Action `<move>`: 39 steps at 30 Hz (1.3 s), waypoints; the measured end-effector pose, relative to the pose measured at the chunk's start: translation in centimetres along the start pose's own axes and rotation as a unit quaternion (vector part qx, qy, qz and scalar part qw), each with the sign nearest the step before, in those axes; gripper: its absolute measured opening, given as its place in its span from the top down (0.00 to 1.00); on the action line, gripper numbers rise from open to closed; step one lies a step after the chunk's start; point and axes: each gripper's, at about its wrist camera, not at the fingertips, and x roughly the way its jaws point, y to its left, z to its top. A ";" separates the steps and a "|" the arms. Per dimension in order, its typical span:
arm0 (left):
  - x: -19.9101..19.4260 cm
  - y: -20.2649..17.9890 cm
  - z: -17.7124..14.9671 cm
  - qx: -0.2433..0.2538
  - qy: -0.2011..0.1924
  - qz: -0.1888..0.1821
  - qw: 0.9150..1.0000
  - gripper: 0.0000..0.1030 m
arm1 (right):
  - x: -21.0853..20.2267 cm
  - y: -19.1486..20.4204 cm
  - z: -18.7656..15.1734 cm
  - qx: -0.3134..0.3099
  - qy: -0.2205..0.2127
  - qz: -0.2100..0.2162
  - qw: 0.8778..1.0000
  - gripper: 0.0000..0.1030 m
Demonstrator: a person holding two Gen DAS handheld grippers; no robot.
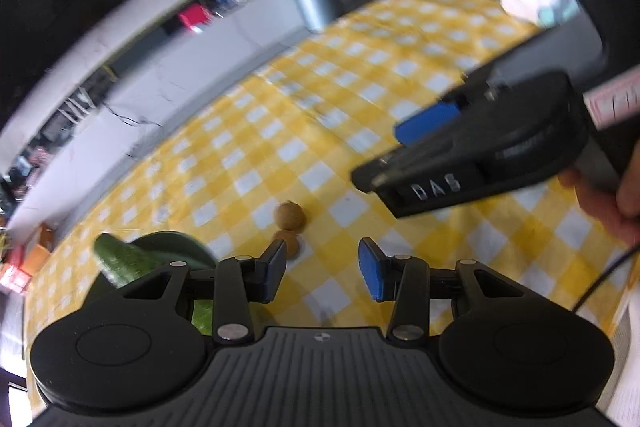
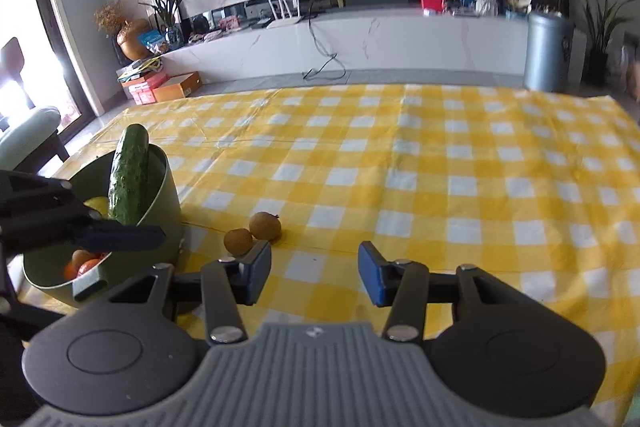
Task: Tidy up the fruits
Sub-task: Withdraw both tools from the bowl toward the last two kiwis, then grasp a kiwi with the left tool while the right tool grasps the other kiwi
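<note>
Yellow-and-white checked cloth covers your table, with a white marble wall and a dark screen behind. Near the table's left edge stands a green bucket; a cucumber leans in it, its long axis steeply up, tip tilted toward the far edge. Beneath it lie a yellow fruit and orange fruits. Two brown round fruits sit touching each other on the cloth, just beside the bucket. White letters "DAS" show on your right tongs. Your left tongs and right tongs stand partly open with nothing between the pads.
</note>
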 end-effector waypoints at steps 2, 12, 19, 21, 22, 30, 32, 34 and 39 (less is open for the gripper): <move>0.8 0.9 0.6 0.000 0.019 -0.024 1.000 0.55 | 0.5 -0.3 0.8 -0.001 0.015 0.015 1.000 0.56; 5.2 3.4 2.8 0.086 0.096 -0.061 0.990 0.55 | 4.2 -0.3 2.8 -0.122 0.048 0.084 0.988 0.59; 8.4 3.6 3.6 0.118 0.151 -0.059 0.980 0.58 | 7.1 -0.1 1.8 -0.201 0.053 0.099 0.973 0.59; 9.0 3.8 3.8 0.113 0.163 -0.062 0.978 0.60 | 7.4 -0.4 1.7 -0.213 0.050 0.106 0.970 0.59; 9.3 3.9 3.8 0.110 0.167 -0.065 0.978 0.60 | 7.4 -0.6 1.7 -0.213 0.050 0.111 0.969 0.59; 10.8 4.2 3.8 0.088 0.188 -0.064 0.976 0.71 | 7.6 -0.7 1.7 -0.236 0.031 0.140 0.961 0.61; 10.9 4.4 3.7 0.079 0.189 -0.064 0.977 0.75 | 7.7 -0.3 1.5 -0.248 0.028 0.142 0.958 0.62; 10.8 4.6 3.6 0.070 0.186 -0.070 0.978 0.76 | 7.7 0.0 1.4 -0.256 0.023 0.142 0.956 0.64; 9.4 5.2 3.9 0.040 0.165 -0.080 0.982 0.76 | 7.8 0.4 1.2 -0.267 0.016 0.140 0.953 0.66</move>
